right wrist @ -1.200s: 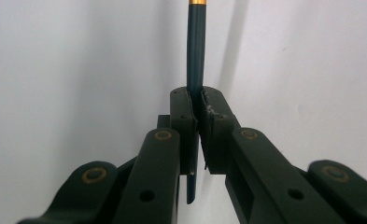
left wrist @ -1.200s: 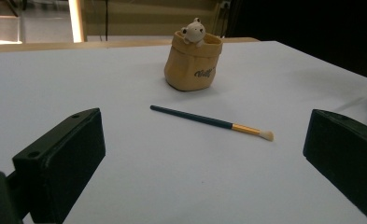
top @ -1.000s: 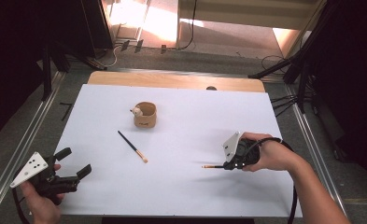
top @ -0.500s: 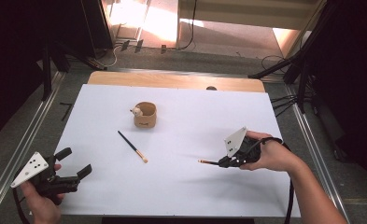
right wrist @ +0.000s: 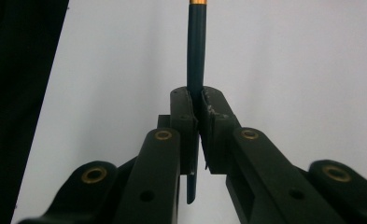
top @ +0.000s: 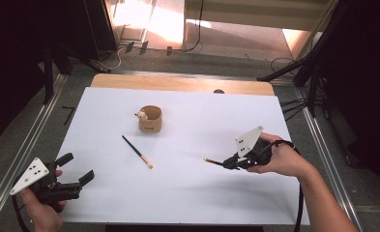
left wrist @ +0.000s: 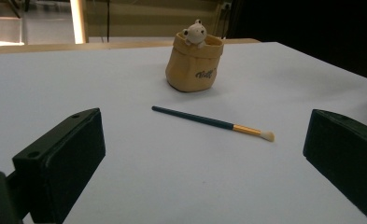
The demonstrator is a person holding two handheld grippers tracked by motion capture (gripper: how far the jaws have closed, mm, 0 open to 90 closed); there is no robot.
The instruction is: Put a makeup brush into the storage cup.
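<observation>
A white, matte surface (top: 187, 188) fills the middle of a dim room, with a strip of bare wood at its far edge and grey floor with metal rails on both sides. Near its right side, the right gripper (top: 232, 163) has its fingers (right wrist: 185, 122) closed on a slim dark teal brush with a gold ferrule (top: 213, 161). The brush is clamped along its handle; its ferrule end sticks out toward the middle of the surface, just above it, and the handle's blunt end pokes back between the fingers in the right gripper view.

A second slim dark teal brush with a gold band and pale bristle tip (top: 137, 152) lies flat and slantwise left of centre, well apart from the held one. Beyond it stands a small tan pouch-shaped pot with a little white bear figure on its rim (top: 150, 119), soft-looking, creased, with dark lettering on its side. Nothing lies between the held brush and the pot.

At the near left corner, the left gripper (top: 77, 170) hangs with its fingers (left wrist: 64, 158) spread wide, gripping nothing.
</observation>
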